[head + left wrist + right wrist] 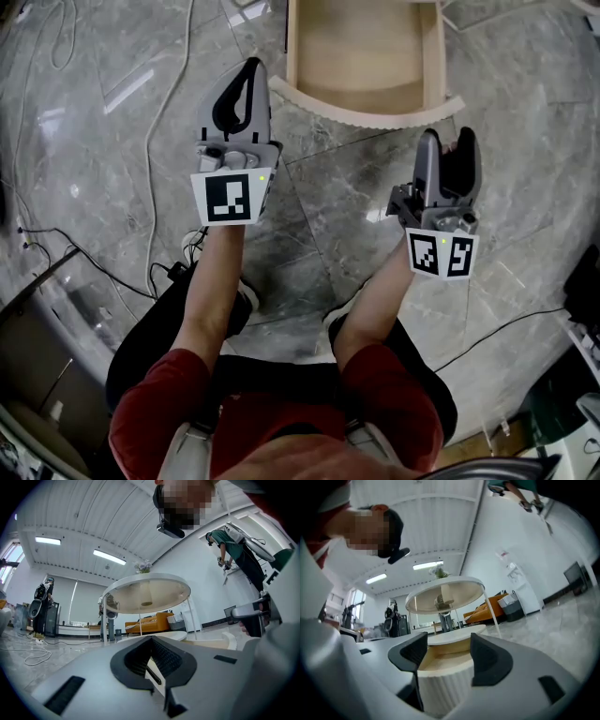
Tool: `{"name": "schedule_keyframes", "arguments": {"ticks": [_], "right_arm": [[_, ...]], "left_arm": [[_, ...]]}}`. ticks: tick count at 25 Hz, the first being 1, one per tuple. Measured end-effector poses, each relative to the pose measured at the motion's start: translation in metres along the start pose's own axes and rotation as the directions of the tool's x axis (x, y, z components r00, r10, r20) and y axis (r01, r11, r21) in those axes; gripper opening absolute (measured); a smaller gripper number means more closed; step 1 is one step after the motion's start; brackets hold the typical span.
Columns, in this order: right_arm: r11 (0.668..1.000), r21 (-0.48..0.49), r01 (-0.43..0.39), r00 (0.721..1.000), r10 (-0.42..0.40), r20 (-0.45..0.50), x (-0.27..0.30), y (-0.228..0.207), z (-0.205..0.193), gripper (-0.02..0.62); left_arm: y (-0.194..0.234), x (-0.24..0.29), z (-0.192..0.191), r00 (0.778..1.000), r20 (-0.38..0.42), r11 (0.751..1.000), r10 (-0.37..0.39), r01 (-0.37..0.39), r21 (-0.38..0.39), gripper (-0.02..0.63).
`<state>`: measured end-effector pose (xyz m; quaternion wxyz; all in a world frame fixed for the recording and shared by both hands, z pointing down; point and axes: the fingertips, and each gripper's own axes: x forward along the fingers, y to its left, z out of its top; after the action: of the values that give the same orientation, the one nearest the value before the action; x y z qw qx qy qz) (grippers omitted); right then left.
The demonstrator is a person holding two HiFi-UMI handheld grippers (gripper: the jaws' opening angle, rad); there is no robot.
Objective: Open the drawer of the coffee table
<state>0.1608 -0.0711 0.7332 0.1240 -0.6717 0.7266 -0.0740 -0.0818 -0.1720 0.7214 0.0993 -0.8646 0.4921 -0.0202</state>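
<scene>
Left gripper (251, 66): jaws closed tip to tip, holding nothing, above the marble floor (337, 197), just left of the drawer (366, 112). Right gripper (447, 141): jaws wide apart, empty, just short of the drawer's ribbed curved front. Drawer stands pulled out.

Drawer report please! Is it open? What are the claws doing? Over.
Left claw shut, empty. Right claw open, empty. Drawer pulled out, just ahead of right claw. Nothing in the way.
</scene>
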Motion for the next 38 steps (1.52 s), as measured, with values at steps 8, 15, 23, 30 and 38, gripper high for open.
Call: {"name": "schedule_keyframes", "arguments": {"ticks": [8,15,23,30,38], "right_arm": [[0.945,-0.305,0.114,0.993,-0.097,0.071,0.049,0.030,0.053,0.034],[0.934,-0.355,0.039,0.999,-0.029,0.032,0.084,0.054,0.109,0.028],[0.960,-0.281,0.006,0.995,-0.033,-0.091,0.088,0.095,0.218,0.028],[0.964,-0.266,-0.009,0.990,-0.029,-0.137,0.093,0.149,0.365,0.028],[0.980,-0.199,0.007,0.995,-0.027,-0.100,0.077,0.213,0.572,0.028]], "left_arm": [[0.003,0.019,0.027,1.000,0.027,1.000,-0.009,0.008,0.027,0.014],[0.017,0.046,0.087,1.000,0.015,1.000,-0.009,0.009,-0.003,0.014],[0.031,0.031,0.204,0.986,-0.153,0.997,-0.069,0.072,0.009,0.014],[0.080,0.010,0.376,0.985,-0.171,1.000,-0.017,0.015,-0.010,0.014],[0.143,-0.018,0.590,0.985,-0.166,0.996,0.056,-0.066,-0.056,0.014]]}}
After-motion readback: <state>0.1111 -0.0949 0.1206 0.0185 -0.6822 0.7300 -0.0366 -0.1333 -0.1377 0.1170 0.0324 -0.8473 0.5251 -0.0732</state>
